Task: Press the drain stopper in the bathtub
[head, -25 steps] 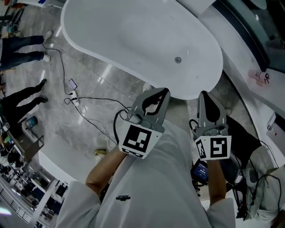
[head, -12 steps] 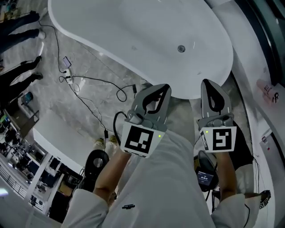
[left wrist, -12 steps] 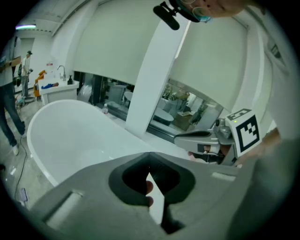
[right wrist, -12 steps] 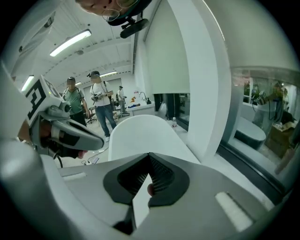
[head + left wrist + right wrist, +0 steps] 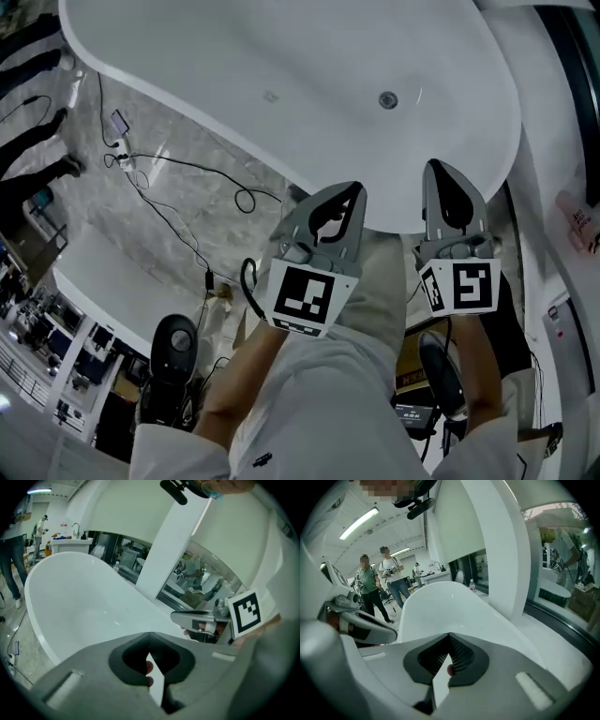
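The white oval bathtub [image 5: 281, 66] fills the top of the head view, and its small round metal drain stopper [image 5: 388, 99] sits in the tub floor near the right end. My left gripper [image 5: 353, 188] is shut with nothing in it and hangs over the tub's near rim. My right gripper [image 5: 437, 168] is also shut and holds nothing; it hovers over the rim's right end, short of the stopper. In the left gripper view, the shut left gripper [image 5: 149, 633] points across the bathtub [image 5: 79, 606]. In the right gripper view, the right gripper [image 5: 449, 634] faces the bathtub [image 5: 440, 604]. Neither gripper view shows the stopper.
Black cables [image 5: 178, 216] trail over the marble floor left of the tub. A round black device [image 5: 173, 342] stands by a white curved ledge [image 5: 103, 272]. Two people [image 5: 382, 583] stand beyond the tub's far end. A white pillar [image 5: 487, 541] rises to the right.
The tub has slid down and nearer in the head view, so both shut grippers now reach over its near rim. Their hold and spacing look unchanged.
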`<action>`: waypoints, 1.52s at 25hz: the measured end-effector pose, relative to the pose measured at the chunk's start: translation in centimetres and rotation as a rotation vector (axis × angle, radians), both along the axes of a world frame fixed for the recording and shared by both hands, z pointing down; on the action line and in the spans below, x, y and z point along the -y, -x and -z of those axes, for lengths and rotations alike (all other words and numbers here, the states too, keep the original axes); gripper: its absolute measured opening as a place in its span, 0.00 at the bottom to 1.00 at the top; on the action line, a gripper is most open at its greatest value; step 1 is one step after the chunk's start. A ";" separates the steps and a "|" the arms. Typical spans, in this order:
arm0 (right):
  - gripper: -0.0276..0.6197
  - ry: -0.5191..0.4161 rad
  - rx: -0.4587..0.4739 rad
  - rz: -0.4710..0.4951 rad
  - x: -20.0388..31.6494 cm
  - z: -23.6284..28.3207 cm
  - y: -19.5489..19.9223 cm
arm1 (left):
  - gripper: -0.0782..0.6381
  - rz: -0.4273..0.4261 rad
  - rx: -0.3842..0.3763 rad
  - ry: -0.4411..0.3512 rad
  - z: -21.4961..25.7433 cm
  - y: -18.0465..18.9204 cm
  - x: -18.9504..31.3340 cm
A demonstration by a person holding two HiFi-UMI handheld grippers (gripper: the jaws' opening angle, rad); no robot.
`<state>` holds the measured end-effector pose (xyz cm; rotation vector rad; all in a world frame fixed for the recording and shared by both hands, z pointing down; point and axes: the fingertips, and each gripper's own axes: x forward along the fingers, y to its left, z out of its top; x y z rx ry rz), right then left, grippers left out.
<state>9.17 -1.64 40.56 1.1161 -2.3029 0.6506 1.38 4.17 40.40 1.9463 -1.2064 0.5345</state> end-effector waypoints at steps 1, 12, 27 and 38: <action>0.04 0.005 -0.004 -0.009 0.1 -1.2 -0.1 | 0.11 0.008 -0.004 0.011 -1.2 0.1 -0.2; 0.04 0.044 -0.057 -0.034 1.6 -14.4 -0.6 | 0.11 0.049 -0.031 0.064 -11.9 -0.8 -0.7; 0.05 0.163 -0.129 -0.047 3.1 -30.8 -1.5 | 0.11 0.045 -0.058 0.092 -23.9 -1.9 0.8; 0.05 0.280 -0.184 -0.018 2.4 -41.4 -2.6 | 0.10 0.013 -0.056 0.096 -30.5 -3.7 2.4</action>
